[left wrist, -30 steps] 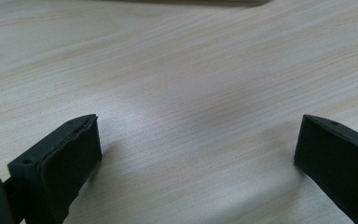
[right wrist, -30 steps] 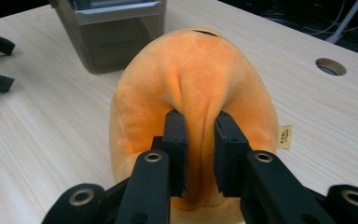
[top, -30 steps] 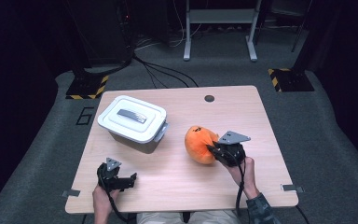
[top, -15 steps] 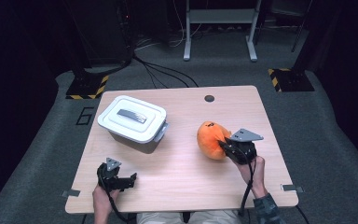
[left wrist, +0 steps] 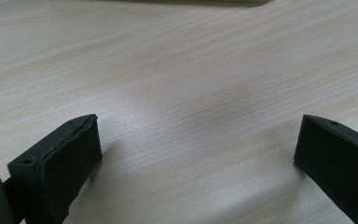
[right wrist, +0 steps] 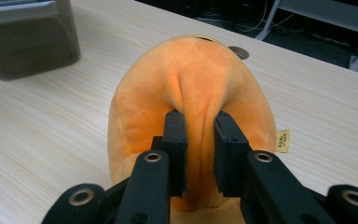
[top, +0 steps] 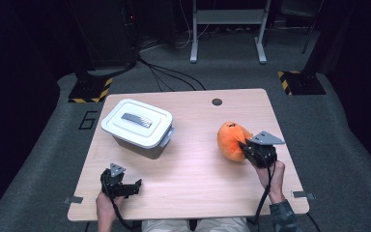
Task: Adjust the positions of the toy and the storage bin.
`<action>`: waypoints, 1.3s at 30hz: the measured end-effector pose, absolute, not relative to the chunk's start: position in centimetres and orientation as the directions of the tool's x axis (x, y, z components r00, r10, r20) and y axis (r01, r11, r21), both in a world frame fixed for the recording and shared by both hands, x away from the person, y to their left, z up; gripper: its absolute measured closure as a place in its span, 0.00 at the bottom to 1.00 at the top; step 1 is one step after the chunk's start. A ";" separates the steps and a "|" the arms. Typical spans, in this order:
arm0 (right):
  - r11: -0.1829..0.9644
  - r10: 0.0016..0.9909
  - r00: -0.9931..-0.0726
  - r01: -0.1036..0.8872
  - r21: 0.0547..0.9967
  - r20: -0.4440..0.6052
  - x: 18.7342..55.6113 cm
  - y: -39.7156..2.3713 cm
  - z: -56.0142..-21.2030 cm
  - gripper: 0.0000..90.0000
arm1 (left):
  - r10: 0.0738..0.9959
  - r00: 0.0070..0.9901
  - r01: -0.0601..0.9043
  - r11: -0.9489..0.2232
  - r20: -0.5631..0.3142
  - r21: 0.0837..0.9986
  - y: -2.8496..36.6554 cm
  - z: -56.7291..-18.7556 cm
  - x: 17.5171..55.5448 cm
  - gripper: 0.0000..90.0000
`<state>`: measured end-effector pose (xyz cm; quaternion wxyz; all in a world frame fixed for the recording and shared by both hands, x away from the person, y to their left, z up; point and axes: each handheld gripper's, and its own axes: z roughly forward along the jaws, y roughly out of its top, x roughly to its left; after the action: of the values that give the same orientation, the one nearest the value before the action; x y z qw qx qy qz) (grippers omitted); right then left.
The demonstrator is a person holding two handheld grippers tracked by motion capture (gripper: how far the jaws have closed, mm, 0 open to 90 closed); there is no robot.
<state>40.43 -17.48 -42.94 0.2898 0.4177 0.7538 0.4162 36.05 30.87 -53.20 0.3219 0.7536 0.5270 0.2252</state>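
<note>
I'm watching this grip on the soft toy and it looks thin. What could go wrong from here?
1. The right tool pinches only a narrow fold of the orange plush toy, so the fabric might slip out if it is lifted or pulled.
2. The white box has its lid on, and the left tool rests open on the table, apart from it. If the toy is meant to go inside, it would be blocked.

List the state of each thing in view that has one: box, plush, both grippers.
White lidded box: lid on, standing on the table, untouched.
Orange plush toy: pinched at a fold of its fabric, fabric bunched between the fingers.
Right gripper: shut on the plush toy.
Left gripper: open, nothing between the fingers, low over bare table.
</note>
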 end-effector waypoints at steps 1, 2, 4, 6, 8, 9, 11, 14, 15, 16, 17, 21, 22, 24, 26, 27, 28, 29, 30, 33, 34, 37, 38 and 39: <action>0.296 0.880 -0.467 0.394 0.870 -0.088 40.6 -17.9 -42.9 0.86 | 0.940 0.342 0.649 -0.237 0.000 0.723 30.9 -53.2 36.0 0.00; 0.296 0.880 -0.467 0.394 0.870 -0.088 40.6 -17.9 -42.9 0.86 | 0.939 0.343 0.649 -0.237 0.000 0.723 30.9 -53.2 36.0 0.00; 0.286 0.888 -0.453 0.398 0.872 -0.085 40.7 -18.3 -43.0 0.86 | 0.939 0.343 0.650 -0.238 0.001 0.721 30.9 -53.2 36.0 0.00; 0.281 0.893 -0.442 0.405 0.870 -0.082 40.9 -18.7 -43.0 0.86 | 0.939 0.343 0.649 -0.237 0.000 0.723 30.9 -53.2 36.1 0.00; 0.279 0.898 -0.433 0.411 0.868 -0.083 41.1 -19.1 -43.1 0.86 | 0.939 0.343 0.649 -0.237 0.000 0.723 30.9 -53.2 36.1 0.00; 0.275 0.903 -0.421 0.414 0.868 -0.085 41.3 -19.5 -43.1 0.86 | 0.940 0.342 0.649 -0.236 -0.001 0.723 30.9 -53.2 36.1 0.00; 0.273 0.905 -0.416 0.416 0.867 -0.085 41.4 -19.6 -43.1 0.86 | 0.940 0.342 0.649 -0.236 0.000 0.723 30.9 -53.2 36.1 0.00; 0.274 0.913 -0.396 0.419 0.865 -0.097 41.6 -20.0 -43.1 0.86 | 0.939 0.343 0.649 -0.237 0.000 0.723 30.9 -53.2 36.1 0.00; 0.273 0.915 -0.392 0.420 0.865 -0.098 41.7 -20.1 -43.1 0.86 | 0.940 0.343 0.649 -0.237 0.000 0.723 30.9 -53.2 36.1 0.00; 0.274 0.918 -0.384 0.421 0.865 -0.103 41.8 -20.3 -43.1 0.86 | 0.940 0.342 0.649 -0.237 0.000 0.723 30.9 -53.2 36.1 0.00; 0.276 0.918 -0.381 0.420 0.864 -0.108 41.8 -20.4 -43.1 0.86 | 0.940 0.343 0.649 -0.237 0.000 0.723 30.9 -53.2 36.1 0.00; 0.277 0.927 -0.354 0.423 0.863 -0.124 42.2 -21.0 -43.2 0.86 | 0.940 0.342 0.649 -0.237 0.000 0.723 30.9 -53.2 36.1 0.00; 0.275 0.929 -0.349 0.422 0.864 -0.125 42.3 -21.1 -43.2 0.86 | 0.940 0.342 0.649 -0.236 0.000 0.723 30.9 -53.2 36.0 0.00; 0.271 0.931 -0.343 0.425 0.864 -0.124 42.4 -21.2 -43.2 0.86 | 0.939 0.344 0.651 -0.238 -0.001 0.721 30.9 -53.2 36.0 0.00; 0.268 0.936 -0.328 0.427 0.864 -0.128 42.5 -21.5 -43.3 0.86 | 0.940 0.342 0.649 -0.236 0.000 0.723 30.9 -53.2 36.0 0.00; 0.270 0.936 -0.325 0.426 0.863 -0.132 42.6 -21.6 -43.3 0.86 | 0.940 0.342 0.649 -0.237 0.000 0.723 30.9 -53.2 36.0 0.00; 0.268 0.939 -0.317 0.428 0.863 -0.134 42.7 -21.8 -43.3 0.86 | 0.939 0.343 0.649 -0.237 0.000 0.722 30.9 -53.2 36.0 0.00; 0.261 0.943 -0.304 0.430 0.864 -0.134 42.9 -22.1 -43.2 0.86 | 0.939 0.343 0.651 -0.238 0.001 0.721 30.9 -53.2 36.0 0.00; 0.261 0.943 -0.304 0.430 0.864 -0.134 42.9 -22.1 -43.2 0.86 | 0.939 0.343 0.651 -0.238 0.001 0.721 30.9 -53.2 36.0 0.00; 0.253 0.951 -0.276 0.431 0.866 -0.140 43.3 -22.7 -43.1 0.86 | 0.939 0.344 0.651 -0.238 -0.001 0.721 30.9 -53.2 36.0 0.00; 0.250 0.952 -0.272 0.433 0.866 -0.139 43.3 -22.8 -43.1 0.86 | 0.939 0.344 0.652 -0.238 -0.001 0.720 30.9 -53.2 36.0 0.00; 0.252 0.955 -0.257 0.435 0.865 -0.149 43.5 -23.1 -43.1 0.86 | 0.939 0.345 0.652 -0.239 -0.001 0.720 30.9 -53.2 36.0 0.00; 0.252 0.955 -0.255 0.437 0.863 -0.150 43.5 -23.2 -43.1 0.86 | 0.939 0.345 0.652 -0.238 -0.001 0.720 30.9 -53.2 36.0 0.00; 0.255 0.956 -0.250 0.438 0.862 -0.156 43.6 -23.3 -43.1 0.86 | 0.939 0.344 0.652 -0.239 -0.001 0.720 30.9 -53.2 36.0 0.00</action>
<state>43.61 -23.29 -43.07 0.3616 0.4942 0.7048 0.3582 36.04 30.88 -53.17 0.3207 0.7545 0.5270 0.2237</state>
